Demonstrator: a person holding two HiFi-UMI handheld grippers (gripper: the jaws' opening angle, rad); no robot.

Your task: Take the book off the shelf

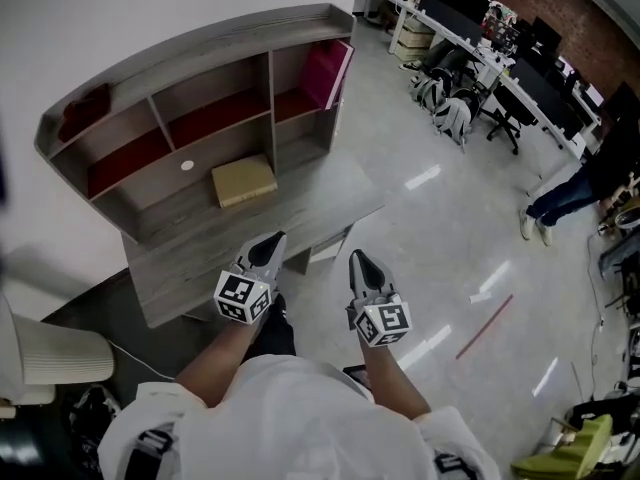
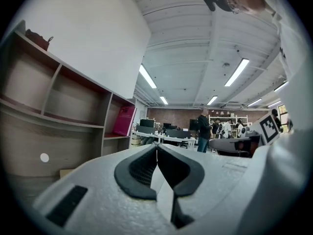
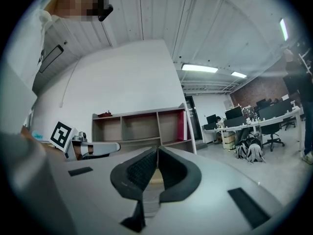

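Both grippers — left gripper (image 1: 270,246) and right gripper (image 1: 360,264) — sit empty, jaws pressed together; book (image 1: 328,72) leans in shelf (image 1: 200,45) end compartment at 12 o'clock; risk: unopened jaws would shove and topple it.

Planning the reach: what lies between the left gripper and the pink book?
Head view: bare desk, then the shelf board under the book; the box sits to the left.

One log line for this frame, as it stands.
left gripper: shut, empty | right gripper: shut, empty | pink book: standing in right compartment of shelf, untouched
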